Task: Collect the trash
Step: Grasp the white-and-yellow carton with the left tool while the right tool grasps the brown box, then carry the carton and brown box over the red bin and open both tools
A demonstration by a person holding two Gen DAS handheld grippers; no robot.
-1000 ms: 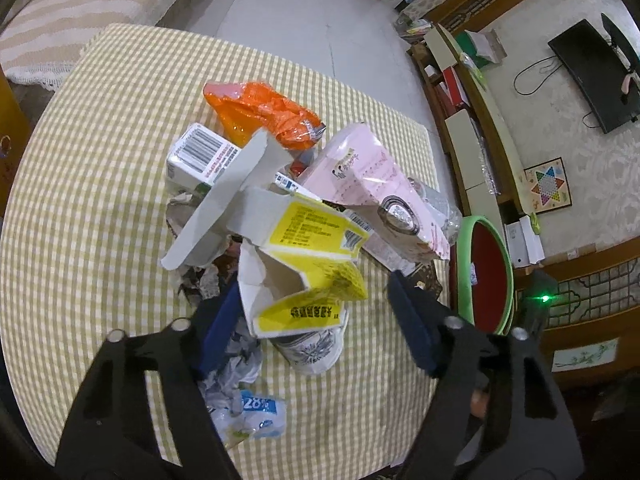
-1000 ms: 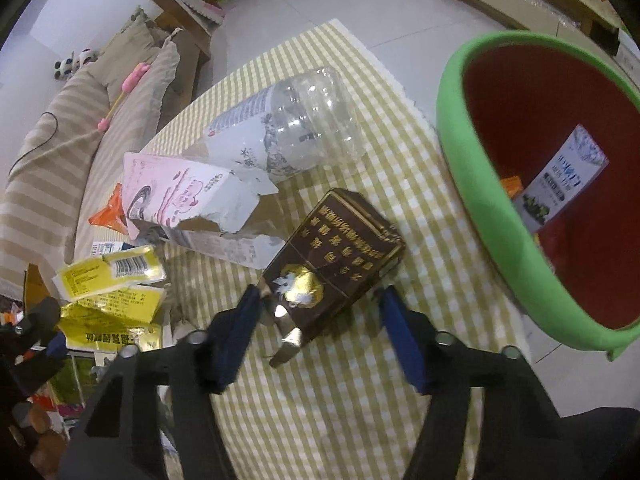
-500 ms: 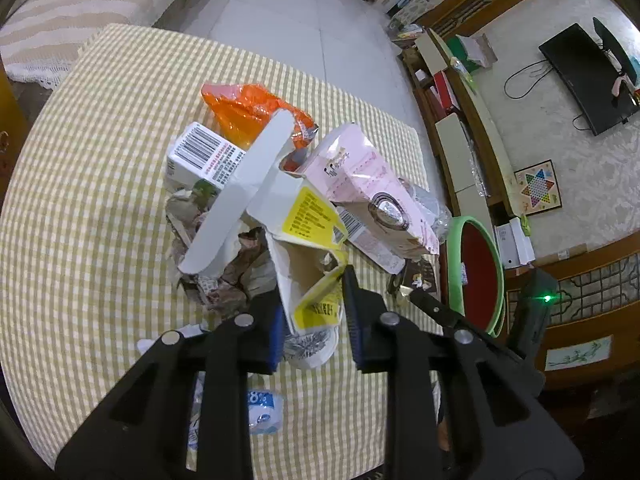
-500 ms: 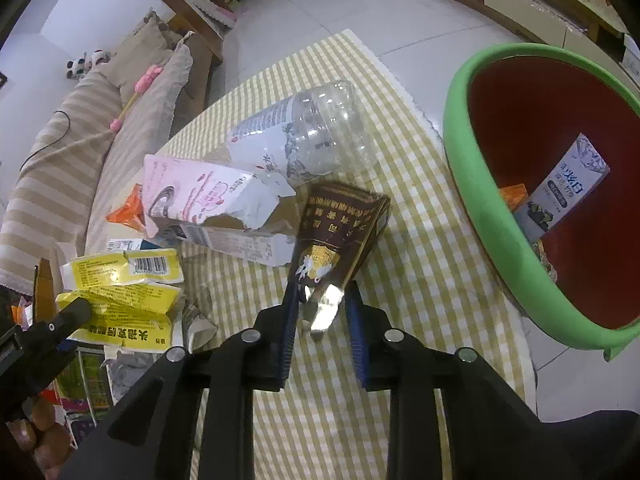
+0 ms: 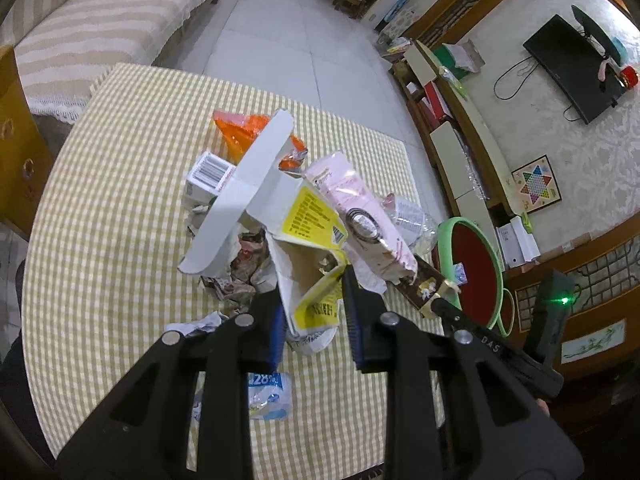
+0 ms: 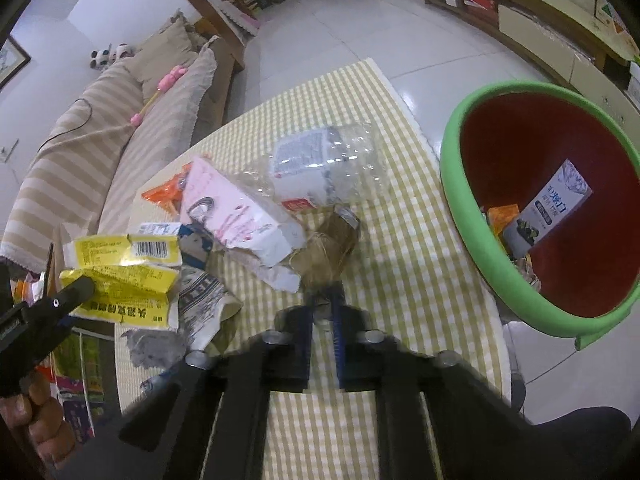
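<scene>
Both fingers sets had just clamped and lifted: our left gripper (image 5: 313, 316) on the yellow carton (image 5: 310, 256), our right gripper (image 6: 322, 316) on the brown box (image 6: 328, 248), with the green bin (image 6: 472, 216) nearer our right.

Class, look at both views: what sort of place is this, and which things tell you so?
Most likely a home living room: a striped sofa beside the checked-cloth table, a wall-mounted television above a long low cabinet, and a tiled floor.

Bare checked cloth (image 6: 416, 256) before bin (image 6: 472, 224), trash heap (image 6: 240, 216) leftward
</scene>
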